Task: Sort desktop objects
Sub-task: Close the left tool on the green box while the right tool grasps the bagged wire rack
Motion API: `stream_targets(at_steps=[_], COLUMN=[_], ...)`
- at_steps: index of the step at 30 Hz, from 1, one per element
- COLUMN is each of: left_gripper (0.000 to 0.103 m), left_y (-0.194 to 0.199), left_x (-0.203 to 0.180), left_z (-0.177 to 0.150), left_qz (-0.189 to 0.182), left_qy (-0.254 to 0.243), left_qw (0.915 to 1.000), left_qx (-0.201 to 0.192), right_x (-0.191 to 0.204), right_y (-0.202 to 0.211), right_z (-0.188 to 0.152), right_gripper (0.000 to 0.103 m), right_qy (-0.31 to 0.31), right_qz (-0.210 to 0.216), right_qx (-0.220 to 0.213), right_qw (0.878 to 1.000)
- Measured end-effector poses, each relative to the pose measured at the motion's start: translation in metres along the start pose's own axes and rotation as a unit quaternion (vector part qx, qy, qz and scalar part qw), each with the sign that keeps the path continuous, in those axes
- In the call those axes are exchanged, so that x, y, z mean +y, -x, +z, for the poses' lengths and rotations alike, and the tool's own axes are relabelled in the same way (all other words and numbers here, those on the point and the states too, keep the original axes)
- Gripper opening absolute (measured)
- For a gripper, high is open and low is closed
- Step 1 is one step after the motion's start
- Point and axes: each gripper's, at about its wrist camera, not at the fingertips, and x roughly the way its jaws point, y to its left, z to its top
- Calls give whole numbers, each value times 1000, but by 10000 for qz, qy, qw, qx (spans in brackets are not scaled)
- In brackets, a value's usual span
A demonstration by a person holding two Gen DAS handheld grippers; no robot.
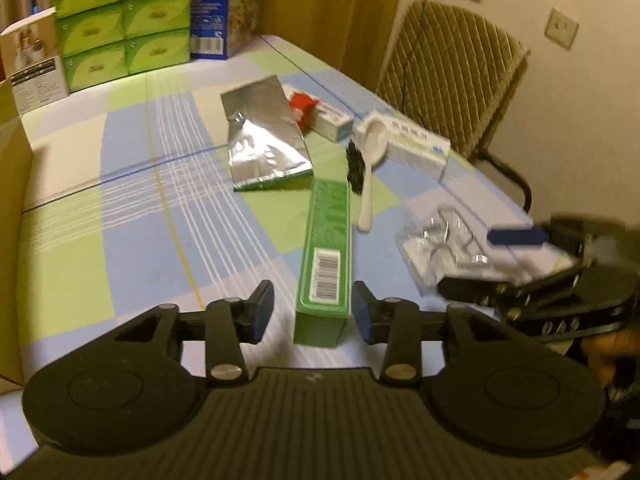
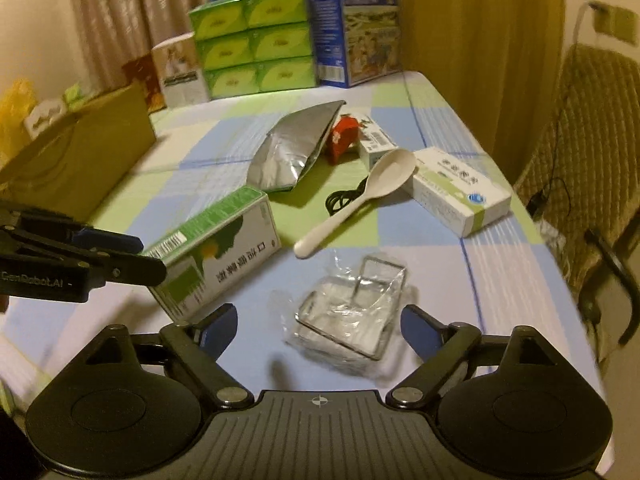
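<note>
Left hand-held gripper (image 1: 313, 316) (jaws apart) straddles green box (image 1: 326, 254).

Pretty dim, warm yellowish indoor light in both views, everything kinda muddy. The foil pouch (image 1: 266, 136) catches the brightest glare, and the clear plastic wrap (image 2: 348, 316) near it glints too. Soft shadows sit under the green box (image 1: 326, 252). Fisheye bends the edges hard, corners go black. The right gripper (image 1: 480, 264) is smeared with motion blur.

Black left gripper (image 1: 313, 312) — blue-padded jaws, silver pivot screws, ribbed housing
</note>
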Motion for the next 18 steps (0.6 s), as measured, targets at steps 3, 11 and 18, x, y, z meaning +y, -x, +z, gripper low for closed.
stream_targets(at_steps=[3, 11, 18], left_gripper=[47, 48, 48], left_y=[-2, -20, -39], left_x=[2, 0, -7], left_z=[4, 8, 15], left_qz=[21, 16, -17], left_qy=[63, -24, -217], left_qw=[10000, 10000, 9995], left_qx=[-70, 54, 207], right_x=[1, -11, -10], right_y=[-8, -29, -28], right_z=[2, 2, -1], right_gripper=[86, 77, 53], right_qy=[-267, -695, -303], right_qz=[-154, -503, -704], right_qx=[-25, 58, 121], right_qw=[9995, 9963, 9970])
